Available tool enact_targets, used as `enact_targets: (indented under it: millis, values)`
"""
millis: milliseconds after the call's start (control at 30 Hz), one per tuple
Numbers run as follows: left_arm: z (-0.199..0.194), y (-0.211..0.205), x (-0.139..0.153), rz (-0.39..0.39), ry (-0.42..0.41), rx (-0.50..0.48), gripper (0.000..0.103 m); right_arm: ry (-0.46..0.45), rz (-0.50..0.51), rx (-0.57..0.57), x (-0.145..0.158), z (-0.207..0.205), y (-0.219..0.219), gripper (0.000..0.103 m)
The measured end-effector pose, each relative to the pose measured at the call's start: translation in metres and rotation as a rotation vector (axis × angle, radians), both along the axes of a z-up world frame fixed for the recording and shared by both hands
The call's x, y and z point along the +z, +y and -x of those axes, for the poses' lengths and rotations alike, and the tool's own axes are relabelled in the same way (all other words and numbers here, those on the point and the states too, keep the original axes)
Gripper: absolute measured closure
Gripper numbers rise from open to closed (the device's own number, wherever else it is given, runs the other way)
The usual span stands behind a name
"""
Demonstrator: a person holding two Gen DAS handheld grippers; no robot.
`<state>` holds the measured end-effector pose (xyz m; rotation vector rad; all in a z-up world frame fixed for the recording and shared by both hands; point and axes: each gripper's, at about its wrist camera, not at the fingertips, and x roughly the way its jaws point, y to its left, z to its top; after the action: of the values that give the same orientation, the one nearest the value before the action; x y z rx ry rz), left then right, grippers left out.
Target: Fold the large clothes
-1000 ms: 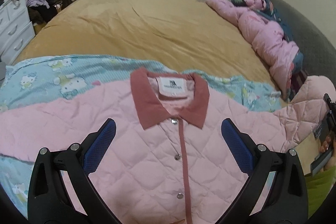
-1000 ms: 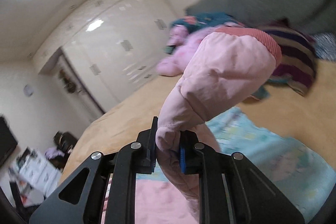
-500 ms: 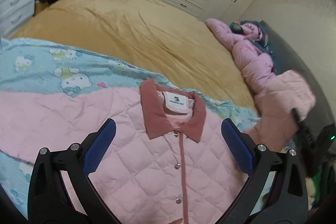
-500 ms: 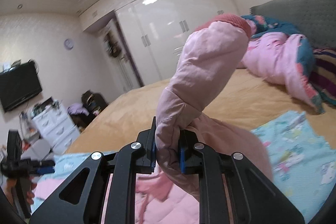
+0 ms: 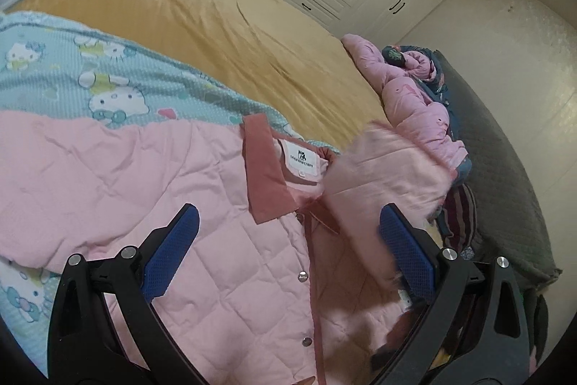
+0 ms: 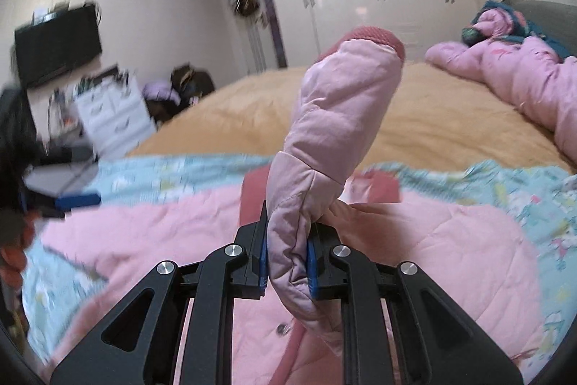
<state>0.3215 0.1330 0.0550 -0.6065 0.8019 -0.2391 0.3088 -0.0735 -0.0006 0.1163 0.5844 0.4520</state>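
Our right gripper [image 6: 287,258] pinches the sleeve [image 6: 342,118] between its fingers; our left gripper [image 5: 288,251] hangs spread above the jacket [image 5: 144,190].

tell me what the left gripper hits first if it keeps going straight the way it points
Most likely the pink jacket: the open left gripper points at its buttoned front just below the collar. The blurred sleeve might cross first; depth is unclear.

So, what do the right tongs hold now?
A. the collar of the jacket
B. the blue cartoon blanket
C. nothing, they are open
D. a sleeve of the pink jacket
D: the right tongs are shut on the pink sleeve, whose cuff stands up above them.
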Motion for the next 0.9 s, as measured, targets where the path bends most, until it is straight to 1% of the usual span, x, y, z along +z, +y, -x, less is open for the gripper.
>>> enact_targets:
  millis: [133, 200, 233, 333, 400, 467, 567, 667, 700, 733, 833, 900]
  values:
    - [0.001, 0.007, -0.015, 0.056, -0.002, -0.002, 0.009, 0.041, 0.058, 0.047, -0.027, 0.006, 0.029, 0.087]
    - [0.001, 0.009, -0.021, 0.080, 0.003, -0.006, 0.009, 0.047, 0.088, 0.064, -0.036, 0.010, 0.037, 0.086]
    - [0.000, 0.009, -0.024, 0.086, 0.008, -0.007, 0.009, 0.055, 0.101, 0.082, -0.040, 0.013, 0.043, 0.084]
    - [-0.003, 0.011, -0.034, 0.116, 0.024, -0.009, 0.009, 0.074, 0.172, 0.126, -0.053, 0.018, 0.060, 0.081]
    - [-0.006, 0.011, -0.040, 0.137, 0.032, -0.010, 0.009, 0.096, 0.186, 0.141, -0.059, 0.020, 0.064, 0.080]
    - [-0.008, 0.009, -0.044, 0.144, 0.041, -0.015, 0.009, 0.122, 0.197, 0.151, -0.065, 0.019, 0.065, 0.080]
    - [-0.011, 0.006, -0.053, 0.135, 0.065, -0.023, 0.009, 0.133, 0.217, 0.163, -0.069, 0.021, 0.067, 0.078]
    - [-0.019, 0.001, -0.067, 0.137, 0.106, -0.041, 0.009, 0.148, 0.216, 0.187, -0.071, 0.024, 0.071, 0.067]
    - [-0.020, 0.000, -0.070, 0.139, 0.114, -0.047, 0.009, 0.153, 0.216, 0.203, -0.071, 0.024, 0.073, 0.055]
    - [-0.022, 0.000, -0.072, 0.144, 0.114, -0.051, 0.009, 0.163, 0.214, 0.219, -0.072, 0.026, 0.075, 0.045]
    - [-0.025, -0.002, -0.079, 0.153, 0.128, -0.058, 0.009, 0.176, 0.207, 0.245, -0.070, 0.033, 0.078, 0.038]
    - [-0.027, -0.008, -0.087, 0.130, 0.151, -0.075, 0.009, 0.200, 0.141, 0.264, -0.065, 0.037, 0.071, 0.035]
